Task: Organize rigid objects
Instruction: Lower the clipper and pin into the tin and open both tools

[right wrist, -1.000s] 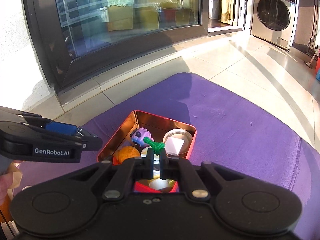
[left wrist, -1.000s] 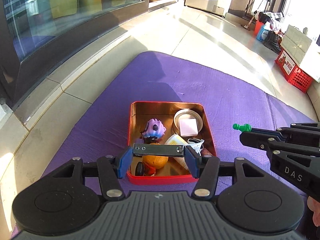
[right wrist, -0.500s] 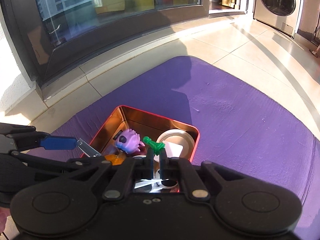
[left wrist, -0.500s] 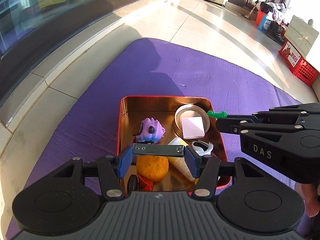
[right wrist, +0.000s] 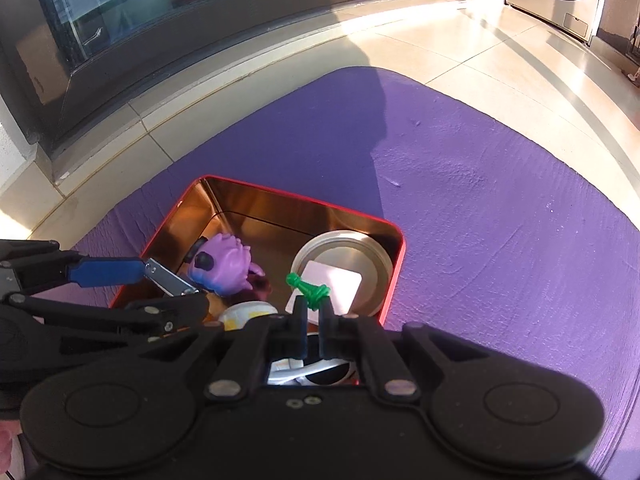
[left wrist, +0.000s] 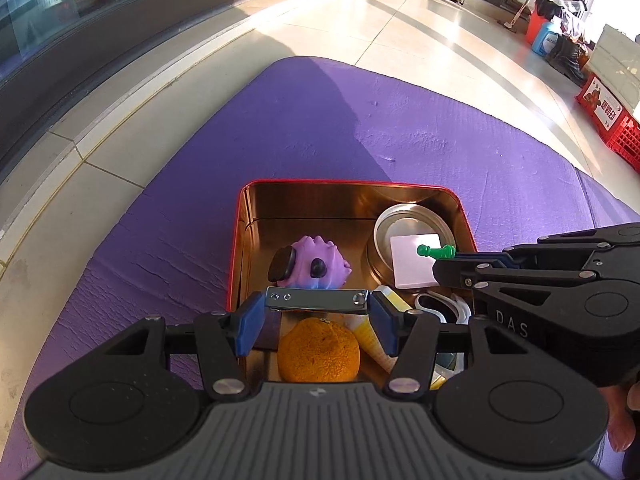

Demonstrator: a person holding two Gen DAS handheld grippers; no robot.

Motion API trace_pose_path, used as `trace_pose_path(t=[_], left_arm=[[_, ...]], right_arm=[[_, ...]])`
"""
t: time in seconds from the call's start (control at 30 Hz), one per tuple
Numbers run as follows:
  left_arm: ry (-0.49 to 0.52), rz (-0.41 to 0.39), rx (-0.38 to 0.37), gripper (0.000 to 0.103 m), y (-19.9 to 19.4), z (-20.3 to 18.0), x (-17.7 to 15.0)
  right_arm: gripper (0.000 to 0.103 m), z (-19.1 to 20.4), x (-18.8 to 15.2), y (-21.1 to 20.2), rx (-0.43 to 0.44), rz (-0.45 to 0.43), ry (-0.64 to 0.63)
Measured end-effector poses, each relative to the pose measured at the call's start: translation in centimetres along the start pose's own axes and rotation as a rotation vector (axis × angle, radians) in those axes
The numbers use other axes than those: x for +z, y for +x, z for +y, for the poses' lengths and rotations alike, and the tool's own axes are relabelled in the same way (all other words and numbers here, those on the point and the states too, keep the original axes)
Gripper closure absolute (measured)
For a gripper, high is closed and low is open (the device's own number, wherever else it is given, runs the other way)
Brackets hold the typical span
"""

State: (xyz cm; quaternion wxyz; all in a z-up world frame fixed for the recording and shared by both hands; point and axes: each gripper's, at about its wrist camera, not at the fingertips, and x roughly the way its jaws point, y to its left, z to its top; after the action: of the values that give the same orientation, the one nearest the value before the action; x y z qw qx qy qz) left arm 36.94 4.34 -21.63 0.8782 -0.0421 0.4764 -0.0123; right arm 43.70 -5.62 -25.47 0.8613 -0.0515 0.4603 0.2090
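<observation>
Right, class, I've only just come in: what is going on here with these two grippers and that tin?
A person is sorting small things into a red tin on a purple mat. The left gripper grips a metal bar over the tin. The right gripper holds a green chess pawn above the round lid. A purple spiky toy and an orange already lie inside.

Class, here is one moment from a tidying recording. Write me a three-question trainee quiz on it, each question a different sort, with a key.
1. True or false: the left gripper holds a metal bar.
2. Multiple choice: the green pawn in the right gripper is over A) the mat, B) the red tin, C) the floor.
3. Fill in: the white square lies in a round ____.

Key: 1 true; 2 B; 3 lid.
</observation>
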Motion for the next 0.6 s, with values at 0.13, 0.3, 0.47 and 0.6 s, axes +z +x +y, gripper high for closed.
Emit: trace_pose_path(t=[0.13,0.3,0.47,0.6], left_arm=[[-0.006,0.021,-0.001,0.047,0.7,0.0,-0.3],[-0.018,0.047,-0.009,0.047,1.6,0.2,-0.6],[-0.033,0.052,-0.011,0.047,1.6,0.5,-0.6],[-0.052,0.058,-0.013,0.044,1.4,0.6,-0.5]], right_arm=[[0.099,0.0,-0.5,0.5,-0.005,0.016,-0.009],[0.092,-0.3,-0.8,0.6,-0.015,0.019,0.005],[0.087,-0.8,-1.1,0.1,-0.007,0.012,0.028],[0.083,-1.0,-1.0,-0.8,0.005,-0.007,0.042]])
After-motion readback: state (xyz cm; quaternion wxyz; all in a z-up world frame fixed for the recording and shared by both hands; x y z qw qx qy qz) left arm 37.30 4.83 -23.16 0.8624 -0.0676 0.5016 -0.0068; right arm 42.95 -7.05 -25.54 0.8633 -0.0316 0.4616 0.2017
